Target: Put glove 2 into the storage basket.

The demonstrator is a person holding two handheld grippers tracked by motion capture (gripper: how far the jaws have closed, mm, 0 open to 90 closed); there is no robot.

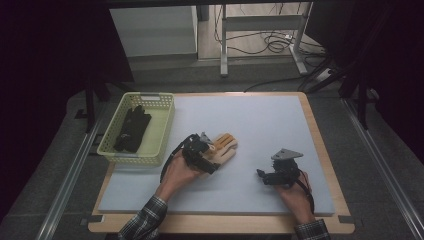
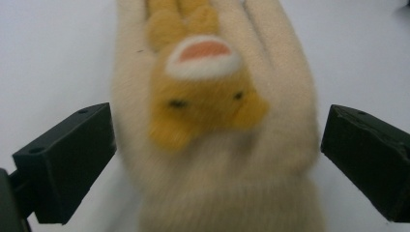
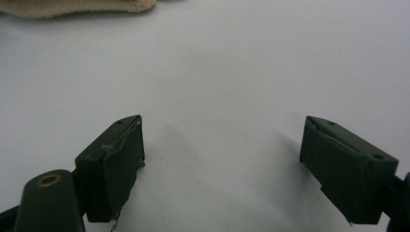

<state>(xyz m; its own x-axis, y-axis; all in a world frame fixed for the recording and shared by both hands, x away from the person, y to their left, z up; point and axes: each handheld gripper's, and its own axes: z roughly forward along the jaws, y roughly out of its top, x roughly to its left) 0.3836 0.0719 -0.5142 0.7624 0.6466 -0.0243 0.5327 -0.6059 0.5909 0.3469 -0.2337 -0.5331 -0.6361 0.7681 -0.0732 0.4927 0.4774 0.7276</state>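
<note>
Cream fabric with a yellow animal face marks the glove [image 1: 223, 147], which is seen lying flat on the pale grey mat [image 1: 260, 120] a little left of the middle of the high view. The left gripper [image 1: 209, 155] is placed over the glove's near end, held by the person's left hand [image 1: 176, 174], whose plaid sleeve [image 1: 142, 220] enters from the bottom edge. In the left gripper view the glove [image 2: 212, 121] is shown between the two black jaws, which are spread wide at the left and right edges of the frame with gaps on both sides of the fabric; no contact with the glove can be made out. The picture there is blurred, yet an orange mouth patch and two dark eyes can be told on the yellow face.

The right gripper [image 1: 264, 176] is seen at the lower right of the mat, well apart from the glove, held by the right hand [image 1: 295, 194]. In the right gripper view its jaws are likewise opened wide over bare mat [image 3: 227, 77], and a strip of the cream glove [image 3: 77, 7] is caught at the upper left edge.

A pale yellow-green basket [image 1: 162, 131] is set at the left edge of the mat, and a black glove [image 1: 131, 129] is lying inside it. The mat is carried by a wooden table [image 1: 327, 165].
</note>
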